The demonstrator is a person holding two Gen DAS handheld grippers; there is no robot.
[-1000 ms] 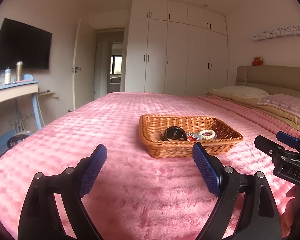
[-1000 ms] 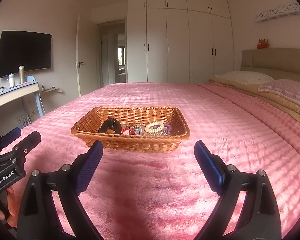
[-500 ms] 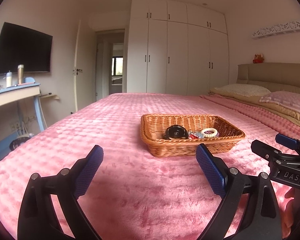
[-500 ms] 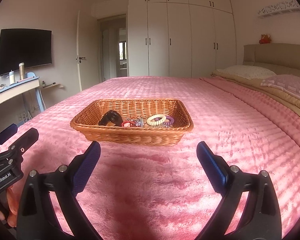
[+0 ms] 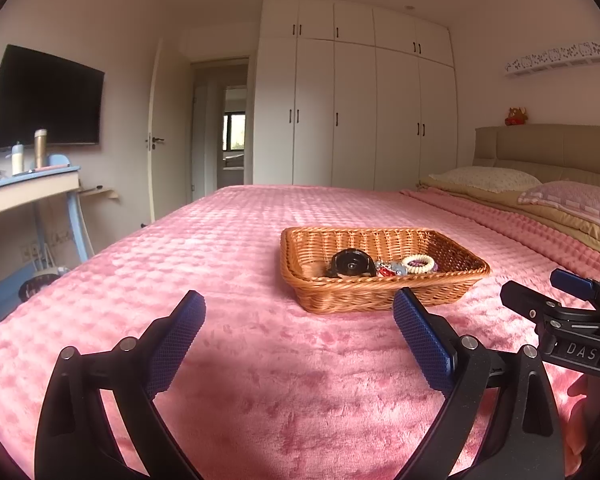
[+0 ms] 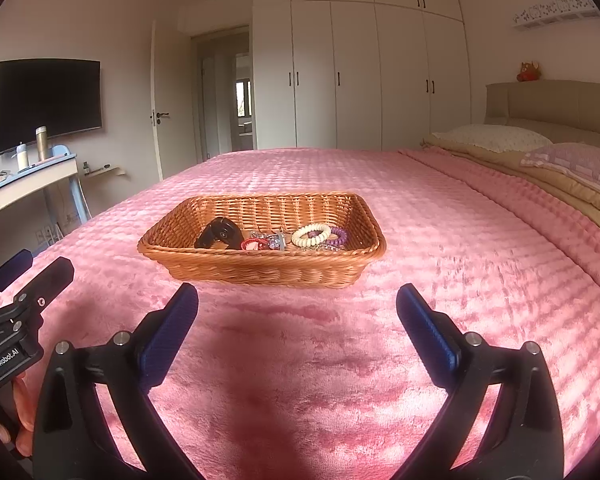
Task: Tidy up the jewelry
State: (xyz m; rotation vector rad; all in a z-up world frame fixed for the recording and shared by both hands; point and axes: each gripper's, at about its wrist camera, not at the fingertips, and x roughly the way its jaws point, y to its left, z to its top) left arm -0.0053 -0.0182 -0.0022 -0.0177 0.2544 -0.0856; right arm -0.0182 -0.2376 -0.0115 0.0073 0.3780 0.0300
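Both grippers' jaws have been spreading since a second ago; the right gripper point(image 6: 296, 316) is still opening, the left gripper point(image 5: 298, 324) standing wide, neither holding anything. Ahead, a wicker basket point(image 6: 260, 268) is sitting on the pink bedspread point(image 6: 440, 248), holding bracelets point(image 6: 311, 235) and a black watch point(image 6: 220, 234).

"DAS" on right tongs point(image 5: 572, 292); "GenRobot.AI" on left tongs point(image 6: 28, 280)

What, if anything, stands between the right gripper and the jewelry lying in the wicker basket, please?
Nothing loose lies between them: only bare pink blanket separates the right gripper, whose jaws are opening with nothing between them, from the wicker basket. The basket's near wall rises before the jewelry, so the approach probably goes over the rim.
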